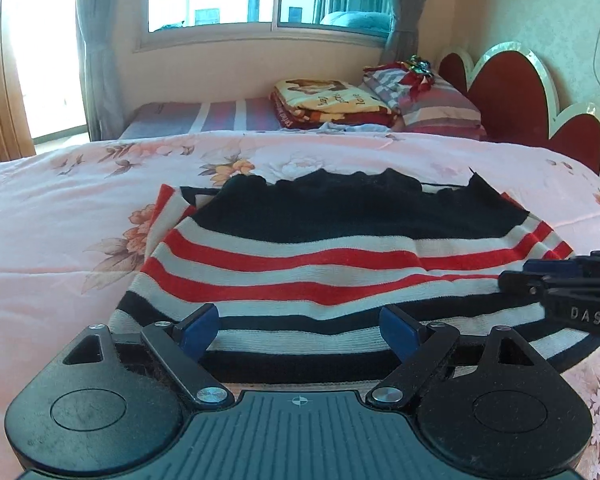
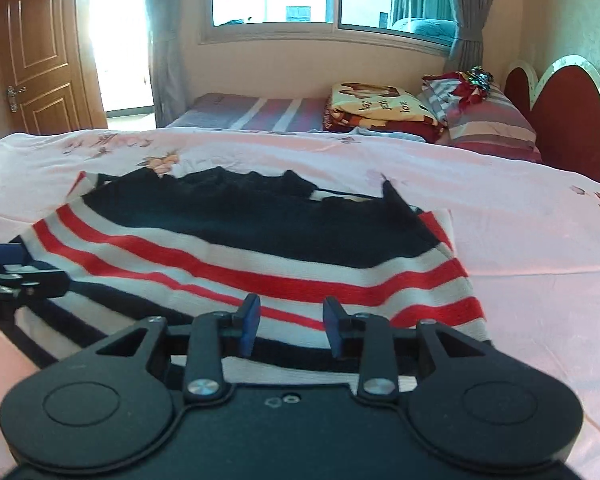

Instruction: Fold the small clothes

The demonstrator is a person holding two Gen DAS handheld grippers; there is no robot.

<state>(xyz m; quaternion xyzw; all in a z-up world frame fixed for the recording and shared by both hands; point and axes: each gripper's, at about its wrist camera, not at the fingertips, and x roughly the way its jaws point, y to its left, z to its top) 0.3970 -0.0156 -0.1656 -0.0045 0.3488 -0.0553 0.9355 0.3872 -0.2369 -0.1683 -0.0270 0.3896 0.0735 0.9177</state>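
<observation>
**Both grippers off the sweater**

Now, over a striped sweater (image 1: 300,264) lying folded on the pink floral bedspread (image 1: 60,208), black band at the far side, red and white stripes nearer. Left gripper (image 1: 300,330) spread wide above the near hem, blue pads (image 1: 200,326) clear of the knit, nothing clasped. Right gripper (image 2: 292,322) just beside it, jaws part-way apart, nothing between them, fabric below. Beyond, folded blankets (image 2: 380,106) and a striped pillow (image 2: 492,120) against the red headboard (image 2: 560,112).
</observation>
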